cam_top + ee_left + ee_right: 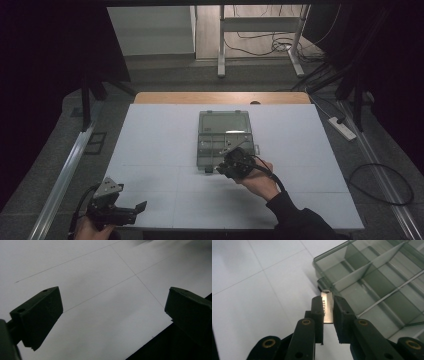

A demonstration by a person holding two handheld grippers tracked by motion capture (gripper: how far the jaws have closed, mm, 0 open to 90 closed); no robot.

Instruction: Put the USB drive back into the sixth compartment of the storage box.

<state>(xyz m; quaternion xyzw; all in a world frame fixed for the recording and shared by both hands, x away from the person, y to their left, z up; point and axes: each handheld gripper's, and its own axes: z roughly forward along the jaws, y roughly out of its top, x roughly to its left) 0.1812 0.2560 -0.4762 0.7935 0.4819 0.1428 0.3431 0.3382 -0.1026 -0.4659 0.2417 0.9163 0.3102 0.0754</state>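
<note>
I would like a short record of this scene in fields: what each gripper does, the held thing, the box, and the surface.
right gripper: shut on a small flat metal piece, beside the box's near corner
metal piece: silver, printed lettering, upright between the fingers
box: clear compartment box, lid open, with dividers
left gripper: open, holds nothing, at the near left edge
surface: white table

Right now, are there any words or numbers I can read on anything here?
"HAZER" on the small flat silver metal piece clamped in the right claw; its first letters are hidden.
A smaller line beside it: too small to read.
The clear plastic compartment box: no text.
</note>
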